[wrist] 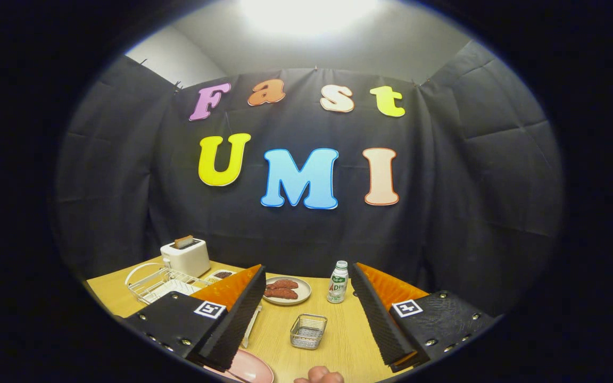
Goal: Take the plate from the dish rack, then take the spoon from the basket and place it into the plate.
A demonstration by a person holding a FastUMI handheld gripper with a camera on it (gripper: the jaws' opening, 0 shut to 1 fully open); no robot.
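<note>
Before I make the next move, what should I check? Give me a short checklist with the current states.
1. Gripper free: ok, fingers wide open, holding nothing.
2. Pink plate out of the dish rack: ok, it lies on the table by the left finger.
3. Spoon in the basket: cannot tell, the basket looks empty.
4. Basket reachable: ok, it stands between the fingers.
5. Workspace free of people: not ok, a hand is beside the plate.
6. Bottle upright: ok.
</note>
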